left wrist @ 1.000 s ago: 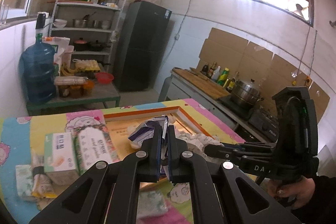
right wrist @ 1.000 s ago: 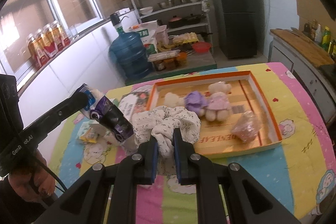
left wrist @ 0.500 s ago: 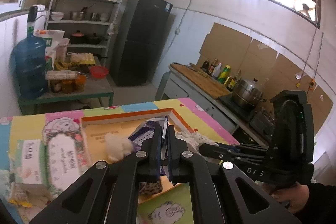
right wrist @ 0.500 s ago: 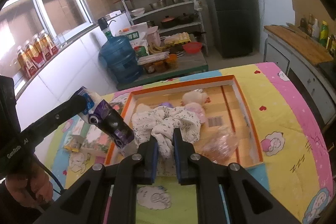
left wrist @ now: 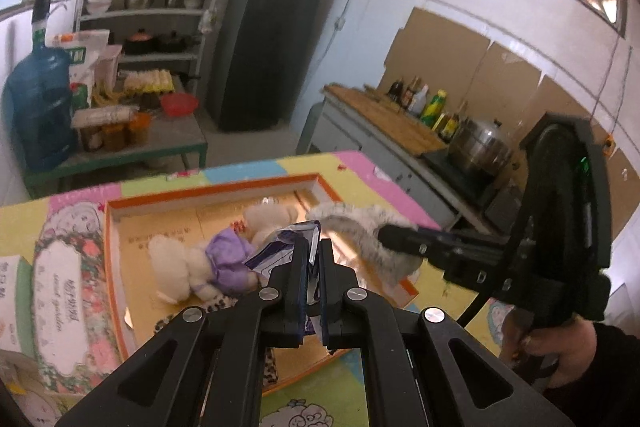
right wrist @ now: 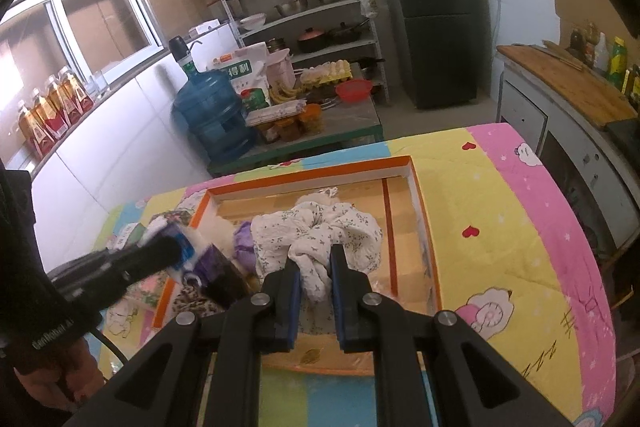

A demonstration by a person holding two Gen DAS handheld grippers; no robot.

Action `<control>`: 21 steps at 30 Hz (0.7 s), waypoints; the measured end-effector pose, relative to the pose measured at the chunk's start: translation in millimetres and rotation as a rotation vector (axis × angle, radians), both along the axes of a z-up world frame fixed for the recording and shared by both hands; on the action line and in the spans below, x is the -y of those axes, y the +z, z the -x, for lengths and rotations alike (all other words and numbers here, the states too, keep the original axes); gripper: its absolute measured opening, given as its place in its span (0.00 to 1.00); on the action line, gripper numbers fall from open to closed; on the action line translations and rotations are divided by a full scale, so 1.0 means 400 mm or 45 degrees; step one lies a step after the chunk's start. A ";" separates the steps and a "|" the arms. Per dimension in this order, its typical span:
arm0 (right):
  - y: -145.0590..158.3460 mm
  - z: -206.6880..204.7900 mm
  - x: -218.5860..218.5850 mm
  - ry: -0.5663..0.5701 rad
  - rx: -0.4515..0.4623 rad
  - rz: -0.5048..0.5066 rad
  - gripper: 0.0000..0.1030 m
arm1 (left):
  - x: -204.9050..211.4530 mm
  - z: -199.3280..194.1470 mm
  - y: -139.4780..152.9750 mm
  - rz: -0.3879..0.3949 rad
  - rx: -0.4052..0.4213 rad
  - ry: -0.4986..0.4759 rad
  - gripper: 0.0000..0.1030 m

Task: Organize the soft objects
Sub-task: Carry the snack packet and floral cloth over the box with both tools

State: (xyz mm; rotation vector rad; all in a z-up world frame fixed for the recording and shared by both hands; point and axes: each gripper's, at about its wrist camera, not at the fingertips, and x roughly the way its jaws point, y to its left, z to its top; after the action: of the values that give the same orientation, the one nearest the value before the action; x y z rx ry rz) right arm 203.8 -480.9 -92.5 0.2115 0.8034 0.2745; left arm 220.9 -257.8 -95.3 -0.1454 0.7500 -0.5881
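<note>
My left gripper [left wrist: 313,257] is shut on a purple and white plastic packet [left wrist: 280,247], held above the near part of the orange-rimmed tray [left wrist: 208,189]. In the tray lie a cream teddy in a purple dress [left wrist: 208,263] and a second plush bear [left wrist: 268,217]. My right gripper [right wrist: 315,269] is shut on a white floral cloth [right wrist: 320,231], which hangs bunched over the tray [right wrist: 418,211]. The right wrist view shows the left gripper [right wrist: 180,253] low on the left with the packet [right wrist: 208,265]. In the left wrist view the cloth [left wrist: 360,231] hangs to the right of the packet.
Tissue packs [left wrist: 60,287] lie left of the tray on the colourful bedsheet [right wrist: 500,227]. A leopard-print item [left wrist: 216,307] sits at the tray's near edge. Behind the table are a water jug [right wrist: 212,115], a low green table [right wrist: 340,127], shelves and a black fridge [right wrist: 428,11].
Both grippers have moved forward over the tray with their loads. The tray and plush toys now sit closer and lower in both views, and the tissue packs have slid to the left.
</note>
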 end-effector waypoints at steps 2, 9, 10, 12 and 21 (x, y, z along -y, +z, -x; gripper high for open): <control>-0.009 -0.014 0.006 0.010 -0.006 -0.003 0.14 | 0.009 -0.010 -0.021 -0.020 -0.035 0.002 0.04; -0.036 -0.052 0.020 0.029 -0.026 -0.020 0.14 | 0.037 -0.034 -0.074 -0.064 -0.089 0.008 0.04; -0.040 -0.058 0.022 0.031 -0.027 -0.020 0.14 | 0.040 -0.037 -0.076 -0.064 -0.087 0.011 0.04; -0.044 -0.067 0.025 0.032 -0.030 -0.027 0.14 | 0.045 -0.044 -0.077 -0.066 -0.086 0.015 0.04; -0.089 -0.114 0.022 0.049 -0.066 -0.009 0.14 | 0.052 -0.070 -0.106 -0.084 -0.095 0.049 0.04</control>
State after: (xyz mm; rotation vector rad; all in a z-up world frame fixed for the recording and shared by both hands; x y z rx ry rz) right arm 249.2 -489.7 -127.9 0.2107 0.8586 0.3089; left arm 249.0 -278.6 -137.8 -0.1211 0.8362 -0.5230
